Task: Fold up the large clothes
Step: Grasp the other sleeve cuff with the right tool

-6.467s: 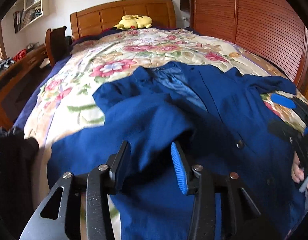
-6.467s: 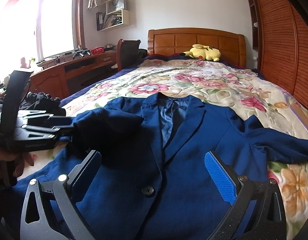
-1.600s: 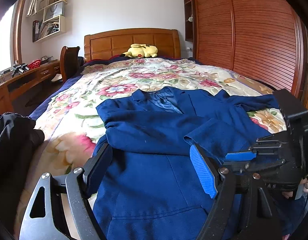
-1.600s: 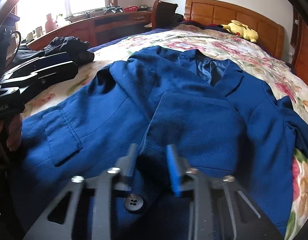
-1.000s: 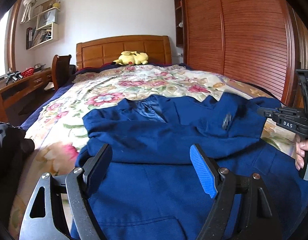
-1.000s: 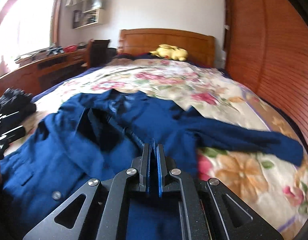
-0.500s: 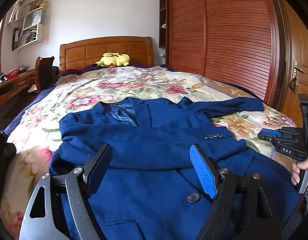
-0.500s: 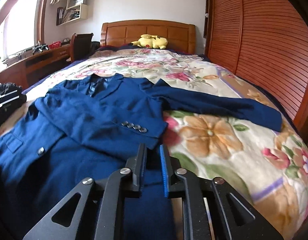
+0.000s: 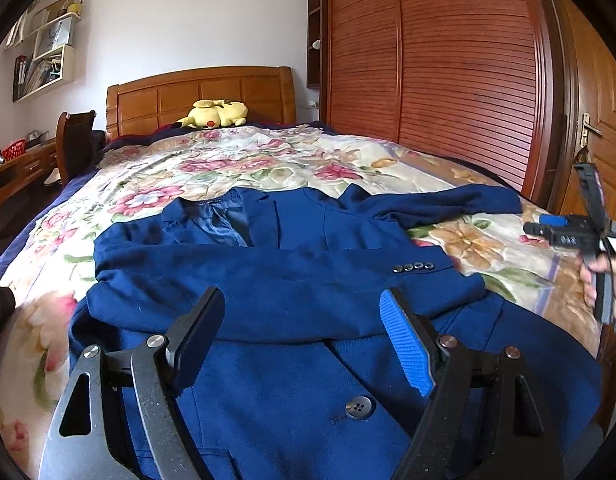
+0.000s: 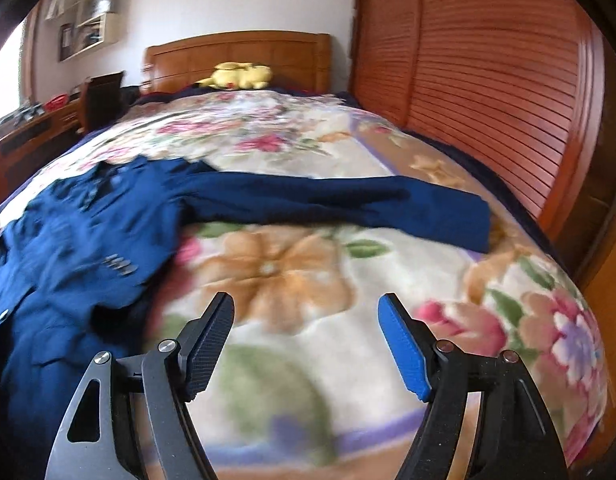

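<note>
A navy blue suit jacket [image 9: 292, 304] lies face up on the floral bedspread [image 9: 236, 164]. One sleeve [image 9: 308, 276] is folded across the chest, its cuff buttons [image 9: 413, 267] at the right. The other sleeve [image 9: 439, 204] stretches out to the right; it also shows in the right wrist view [image 10: 347, 204]. My left gripper [image 9: 304, 336] is open and empty above the jacket's lower front. My right gripper [image 10: 306, 336] is open and empty over bare bedspread, right of the jacket [image 10: 60, 248]. It also shows in the left wrist view [image 9: 571, 232] at the bed's right edge.
A yellow plush toy [image 9: 214, 114] lies by the wooden headboard [image 9: 200, 96]. A slatted wooden wardrobe [image 9: 447, 80] runs along the bed's right side, with a door [image 9: 603, 120] beside it. A desk and chair [image 9: 74, 140] stand on the left.
My right gripper has let go of the folded sleeve's cuff, opened, and swung right toward the outstretched sleeve. The left gripper stays open over the jacket.
</note>
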Demonstrator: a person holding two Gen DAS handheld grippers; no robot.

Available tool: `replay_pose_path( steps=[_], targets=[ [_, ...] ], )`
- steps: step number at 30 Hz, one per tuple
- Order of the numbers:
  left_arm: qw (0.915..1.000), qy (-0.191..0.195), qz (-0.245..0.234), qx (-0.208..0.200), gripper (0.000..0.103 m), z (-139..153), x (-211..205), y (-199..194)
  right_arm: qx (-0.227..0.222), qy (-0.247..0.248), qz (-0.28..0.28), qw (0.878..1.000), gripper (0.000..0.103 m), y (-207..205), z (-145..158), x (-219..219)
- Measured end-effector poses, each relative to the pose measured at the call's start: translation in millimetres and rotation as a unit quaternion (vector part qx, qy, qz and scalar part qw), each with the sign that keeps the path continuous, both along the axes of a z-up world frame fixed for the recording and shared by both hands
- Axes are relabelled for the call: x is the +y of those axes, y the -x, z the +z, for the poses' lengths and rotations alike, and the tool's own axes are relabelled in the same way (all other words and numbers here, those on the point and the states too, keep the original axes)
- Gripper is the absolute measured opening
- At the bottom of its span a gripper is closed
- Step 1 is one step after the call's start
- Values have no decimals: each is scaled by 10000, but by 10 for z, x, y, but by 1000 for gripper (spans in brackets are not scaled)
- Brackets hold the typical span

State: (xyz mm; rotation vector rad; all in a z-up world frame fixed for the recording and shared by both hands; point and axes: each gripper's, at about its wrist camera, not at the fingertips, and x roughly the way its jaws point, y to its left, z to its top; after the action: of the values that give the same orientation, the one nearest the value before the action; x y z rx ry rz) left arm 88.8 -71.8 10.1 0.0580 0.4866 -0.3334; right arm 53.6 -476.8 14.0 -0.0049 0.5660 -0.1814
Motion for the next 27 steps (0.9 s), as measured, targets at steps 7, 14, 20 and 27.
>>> replay_pose_path(
  steps=[7,14,20,27],
  targets=[
    [9998,-149,45,93,81,-89,-69,-44,240,284,-569,9977,76,-496,2,-571],
    [9996,-187,86,178,81,-139,-102,-96,462,-44,-1181,9919,76,-1020,-30,-1115],
    [9995,-200,74,240,81,-167,-117,-124,591,-240,-1680,9837,76,-1289,-76,-1478],
    [9991,-218,42,354,81,-205,-119,-176,808,-481,-1740,9802,76,-1400,-239,-1575]
  ],
)
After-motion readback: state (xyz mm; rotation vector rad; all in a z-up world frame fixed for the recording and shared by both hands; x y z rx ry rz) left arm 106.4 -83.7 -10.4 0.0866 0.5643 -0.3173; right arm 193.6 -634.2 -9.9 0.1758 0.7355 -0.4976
